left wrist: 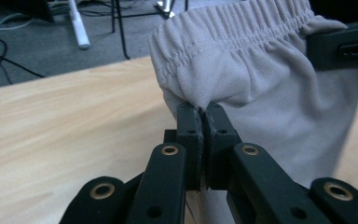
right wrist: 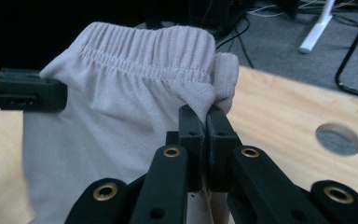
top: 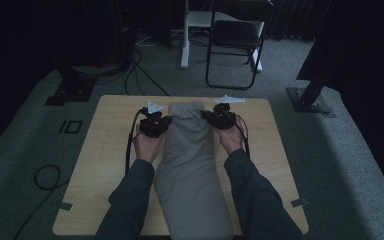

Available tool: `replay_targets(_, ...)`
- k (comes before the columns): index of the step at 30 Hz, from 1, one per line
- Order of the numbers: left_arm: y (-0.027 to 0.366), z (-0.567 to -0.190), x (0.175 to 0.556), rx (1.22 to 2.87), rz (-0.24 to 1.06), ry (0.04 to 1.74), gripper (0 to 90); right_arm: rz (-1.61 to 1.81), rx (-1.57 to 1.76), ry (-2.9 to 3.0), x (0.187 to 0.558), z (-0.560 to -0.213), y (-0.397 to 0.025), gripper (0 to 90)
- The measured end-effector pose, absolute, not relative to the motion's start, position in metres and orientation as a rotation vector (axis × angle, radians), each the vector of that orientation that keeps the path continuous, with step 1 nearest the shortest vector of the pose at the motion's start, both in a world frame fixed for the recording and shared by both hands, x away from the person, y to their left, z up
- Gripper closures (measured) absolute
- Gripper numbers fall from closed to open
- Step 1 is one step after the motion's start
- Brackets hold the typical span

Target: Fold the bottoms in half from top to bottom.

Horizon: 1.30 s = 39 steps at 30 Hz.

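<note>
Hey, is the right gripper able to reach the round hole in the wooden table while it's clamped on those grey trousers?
Probably not without letting go: the right gripper is shut on the grey elastic-waist trousers, and the round hole lies off to its side.

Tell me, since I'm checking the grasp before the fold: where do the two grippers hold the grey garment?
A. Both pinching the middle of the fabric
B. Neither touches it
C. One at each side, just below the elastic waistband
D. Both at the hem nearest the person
C: the left gripper and right gripper are each shut on the grey garment at opposite sides, just under the gathered waistband.
</note>
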State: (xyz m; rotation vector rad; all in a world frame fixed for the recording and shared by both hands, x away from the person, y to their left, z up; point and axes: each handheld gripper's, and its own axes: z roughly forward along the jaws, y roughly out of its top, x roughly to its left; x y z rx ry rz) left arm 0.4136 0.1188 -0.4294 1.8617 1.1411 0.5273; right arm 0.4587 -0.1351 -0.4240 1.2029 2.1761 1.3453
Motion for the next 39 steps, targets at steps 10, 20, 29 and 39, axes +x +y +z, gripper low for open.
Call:
replay_targets(10,0.115,-0.46,0.332,1.97,0.47,1.04,86.8,1.357,1.159,2.315,0.389,-0.456,-0.157,87.8)
replay_targets(20,0.102,-0.535,0.255,2.089,0.284,1.113,86.6,1.156,1.128,2.551,0.313,-0.521,-0.161,87.6)
replay_targets(29,0.097,-0.548,0.26,2.104,0.344,1.117,86.6,1.083,1.13,2.577,0.311,-0.544,-0.161,86.8)
replay_targets(39,0.102,-0.55,0.284,2.074,0.384,1.13,86.5,1.057,1.094,2.516,0.327,-0.545,-0.151,86.5)
